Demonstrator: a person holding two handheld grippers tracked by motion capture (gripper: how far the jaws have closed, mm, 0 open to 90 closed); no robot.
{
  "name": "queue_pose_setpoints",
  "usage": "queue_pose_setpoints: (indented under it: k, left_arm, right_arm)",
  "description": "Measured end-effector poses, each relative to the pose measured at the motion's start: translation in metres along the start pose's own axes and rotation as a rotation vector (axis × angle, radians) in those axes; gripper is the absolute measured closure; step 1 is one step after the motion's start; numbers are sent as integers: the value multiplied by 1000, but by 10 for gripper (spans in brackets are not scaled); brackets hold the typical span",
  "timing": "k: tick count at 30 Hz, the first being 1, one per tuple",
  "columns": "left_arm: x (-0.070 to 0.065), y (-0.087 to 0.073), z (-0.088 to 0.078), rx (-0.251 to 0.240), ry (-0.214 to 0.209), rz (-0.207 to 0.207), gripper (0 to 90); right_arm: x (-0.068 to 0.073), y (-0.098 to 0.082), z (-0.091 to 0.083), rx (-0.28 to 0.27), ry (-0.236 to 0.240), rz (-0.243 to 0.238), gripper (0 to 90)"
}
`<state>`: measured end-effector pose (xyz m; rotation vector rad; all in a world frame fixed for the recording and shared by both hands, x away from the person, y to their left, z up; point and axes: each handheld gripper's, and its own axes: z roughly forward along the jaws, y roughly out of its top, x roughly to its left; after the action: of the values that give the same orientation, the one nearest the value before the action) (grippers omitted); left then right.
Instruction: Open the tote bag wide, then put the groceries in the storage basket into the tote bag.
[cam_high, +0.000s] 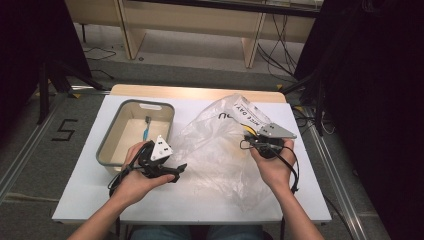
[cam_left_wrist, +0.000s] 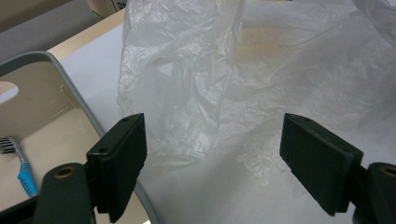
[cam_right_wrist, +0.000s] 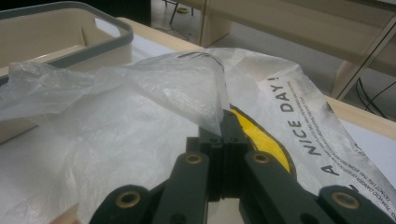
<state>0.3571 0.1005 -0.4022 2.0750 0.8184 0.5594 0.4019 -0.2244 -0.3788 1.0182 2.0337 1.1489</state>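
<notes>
Two grippers are working a thin plastic bag (cam_high: 220, 145) that is lying crumpled across the white table (cam_high: 300, 200), just beside a beige bin (cam_high: 107, 145) with a grey rim; inside the bin a blue-handled toothbrush (cam_high: 146, 127) is resting on the floor of it. The right gripper (cam_right_wrist: 223, 128) is pinching a fold of the bag's film between jaws pressed tight together, near the yellow print and the words "A NICE DAY!"; that grip is lifting one layer clear of the table, likely so the mouth can be pulled apart. The left gripper (cam_left_wrist: 212, 158) is standing with its jaws spread wide and nothing between the pads; in the left gripper view it is aiming at a raised, wrinkled flap of the bag, with the bin's rim just at its left jaw. Judging from this, the left one is lining up to take the opposite layer; the film is slack and slippery, so a shallow bite could slide off; both hands are holding level above the tabletop.
</notes>
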Motion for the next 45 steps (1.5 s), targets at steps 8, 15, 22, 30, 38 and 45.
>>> queue_pose_setpoints:
  k: [8, 15, 22, 30, 38, 45]
  left_arm:
    - [1, 0, -1, -2, 7, -6, 227]
    - [1, 0, 0, -2, 5, -7, 226]
    - [7, 0, -3, -7, -5, -13, 224]
    - [15, 3, -9, -24, 7, -40, 220]
    - [27, 5, -15, -26, 45, -60, 215]
    - [41, 2, -21, -27, 67, -89, 214]
  right_arm:
    - [1, 0, 0, -2, -1, -1, 900]
    - [1, 0, 0, -2, 0, -3, 900]
    - [1, 1, 2, 0, -1, 0, 900]
    - [0, 0, 0, 0, -3, -5, 900]
    - [0, -1, -1, -3, 3, -3, 900]
    - [1, 0, 1, -1, 6, -8, 900]
